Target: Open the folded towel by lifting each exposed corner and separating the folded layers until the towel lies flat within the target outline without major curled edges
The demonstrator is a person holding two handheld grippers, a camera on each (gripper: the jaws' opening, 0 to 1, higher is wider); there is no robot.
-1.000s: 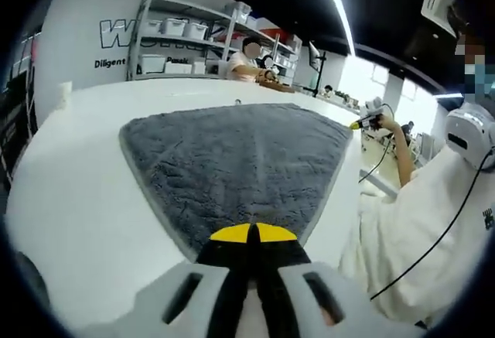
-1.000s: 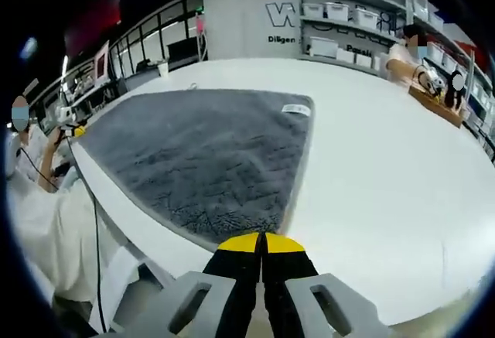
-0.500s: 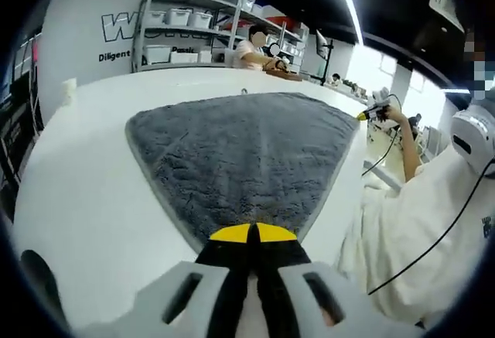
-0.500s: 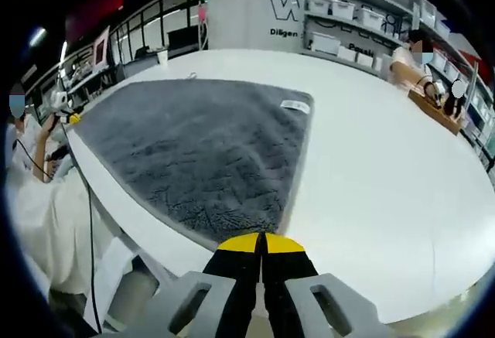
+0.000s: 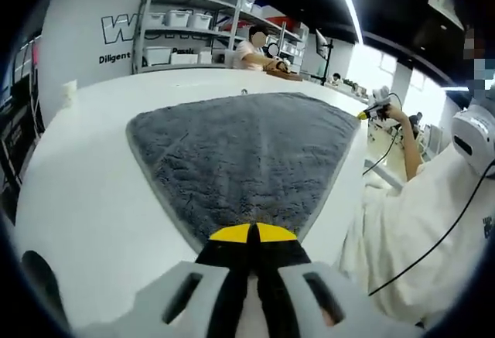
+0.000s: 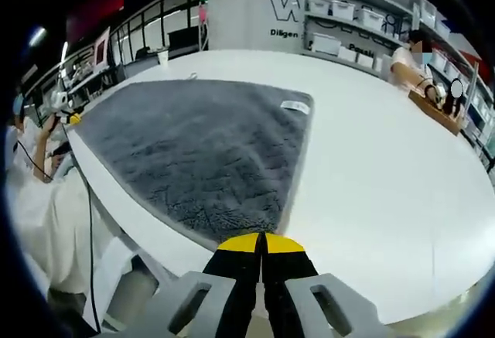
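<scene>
A grey plush towel (image 5: 247, 152) lies spread flat on the white table (image 5: 77, 191), its near corner pointing at my left gripper (image 5: 253, 233). That gripper is shut, yellow tips together, just short of the corner. In the right gripper view the same towel (image 6: 201, 145) lies flat with a small white label (image 6: 295, 107) near its far right corner. My right gripper (image 6: 261, 242) is shut too, its tips at the towel's other near corner by the table edge. I cannot tell whether either gripper pinches the cloth.
A person in white (image 5: 418, 230) stands close at the table's edge, also seen as a person (image 6: 46, 214) in the right gripper view. Shelves with white bins (image 5: 178, 36) line the far wall. A seated person (image 6: 410, 56) works beyond the table.
Both views moved slightly closer and lower toward the towel a second ago; since half a second ago almost nothing has shifted. The towel lies as before.
</scene>
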